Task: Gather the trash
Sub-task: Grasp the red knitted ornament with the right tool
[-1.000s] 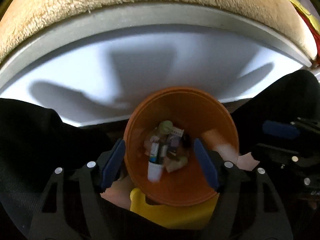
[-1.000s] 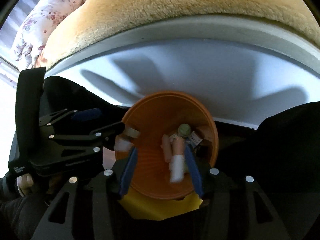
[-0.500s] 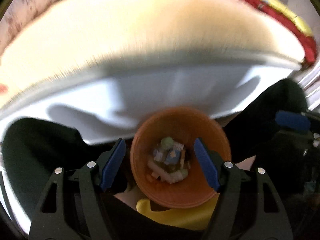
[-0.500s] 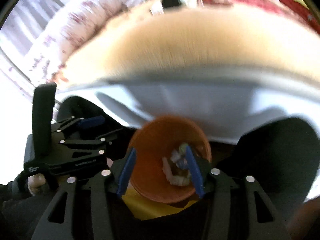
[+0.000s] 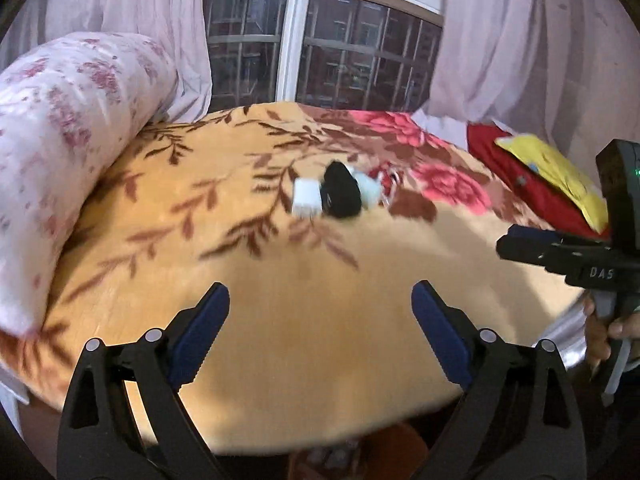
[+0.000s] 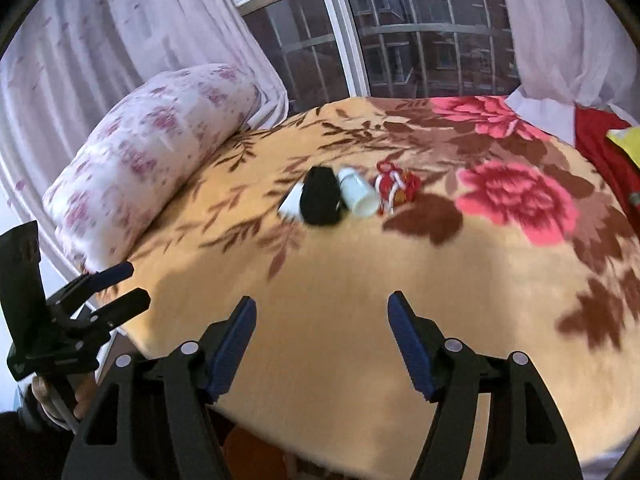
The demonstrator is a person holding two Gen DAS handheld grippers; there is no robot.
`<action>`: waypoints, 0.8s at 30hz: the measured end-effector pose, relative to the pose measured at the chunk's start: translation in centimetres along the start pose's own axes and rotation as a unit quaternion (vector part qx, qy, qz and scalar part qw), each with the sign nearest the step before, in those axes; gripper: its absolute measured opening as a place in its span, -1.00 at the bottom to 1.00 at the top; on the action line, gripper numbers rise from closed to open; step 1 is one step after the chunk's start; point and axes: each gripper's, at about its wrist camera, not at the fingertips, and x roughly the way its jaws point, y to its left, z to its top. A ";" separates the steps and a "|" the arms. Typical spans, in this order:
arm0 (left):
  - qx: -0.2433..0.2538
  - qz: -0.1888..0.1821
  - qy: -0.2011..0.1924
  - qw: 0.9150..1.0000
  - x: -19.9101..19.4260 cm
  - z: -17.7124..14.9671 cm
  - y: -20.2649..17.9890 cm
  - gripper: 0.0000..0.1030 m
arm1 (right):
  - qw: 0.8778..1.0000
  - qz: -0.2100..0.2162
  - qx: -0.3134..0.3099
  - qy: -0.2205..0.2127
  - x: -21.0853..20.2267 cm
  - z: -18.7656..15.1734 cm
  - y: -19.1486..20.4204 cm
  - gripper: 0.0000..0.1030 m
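On the floral blanket [image 5: 280, 300] lies a small heap of litter: a white piece [image 5: 306, 199], a black object [image 5: 342, 196], a pale cup [image 5: 369, 191] on its side. From the right wrist the same black object [image 6: 320, 197], white cup [image 6: 359, 195] and a red-and-white bundle [image 6: 394, 188] show. My left gripper [image 5: 320, 332] and right gripper [image 6: 322, 340] hover near the bed's front edge, well short of the heap. The jaws of both are opening, with nothing between them. The orange bin [image 5: 380, 452] peeks in at the bottom edge.
A rolled floral quilt [image 6: 152, 152] lies along the bed's left side. Red cloth [image 5: 532, 184] with a yellow item [image 5: 556, 172] sits at the right. Window and curtains stand behind the bed. Each view catches the other gripper at its side: [image 5: 560, 254], [image 6: 136, 284].
Both views swung up from looking down into the orange bin to looking across the bed. Both pairs of jaws stand wider. The bin has slipped to the bottom edge.
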 end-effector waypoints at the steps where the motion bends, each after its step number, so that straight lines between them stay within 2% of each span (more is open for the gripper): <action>1: -0.004 0.000 0.000 1.000 1.3 0.7 0.2 0.75 | 1.000 -0.005 -0.001 -0.002 1.0 1.0 -0.4 0.30; 4: -0.010 0.004 0.002 1.000 4.4 2.2 0.3 0.75 | 1.000 -0.016 0.006 0.002 3.8 3.8 -1.6 0.30; 8: -0.024 0.010 0.012 1.000 8.5 3.9 1.2 0.75 | 0.997 0.004 0.080 0.020 7.6 7.3 -4.8 0.29; 11: -0.032 0.026 0.024 0.999 10.8 3.5 2.2 0.75 | 0.982 0.035 0.179 0.047 11.5 9.7 -8.5 0.28; 14: -0.068 0.013 0.063 0.996 12.8 2.1 3.7 0.75 | 0.960 0.047 0.264 0.080 15.1 10.7 -11.0 0.28; 17: -0.093 -0.003 0.060 0.994 12.7 1.9 4.7 0.75 | 0.947 0.048 0.302 0.100 17.8 11.0 -11.6 0.28; 18: -0.097 -0.005 0.059 0.994 12.8 1.8 4.9 0.75 | 0.944 0.035 0.310 0.105 18.9 11.4 -11.6 0.29; 20: -0.096 -0.009 0.061 0.993 12.9 1.7 4.8 0.75 | 0.945 0.007 0.309 0.106 20.1 12.1 -11.4 0.43; 22: -0.092 -0.008 0.058 0.994 12.8 1.6 4.7 0.75 | 0.946 -0.027 0.301 0.117 21.3 12.5 -11.2 0.42; 24: -0.090 -0.008 0.058 0.994 12.7 1.5 4.6 0.75 | 0.943 -0.059 0.297 0.135 22.8 12.3 -11.2 0.32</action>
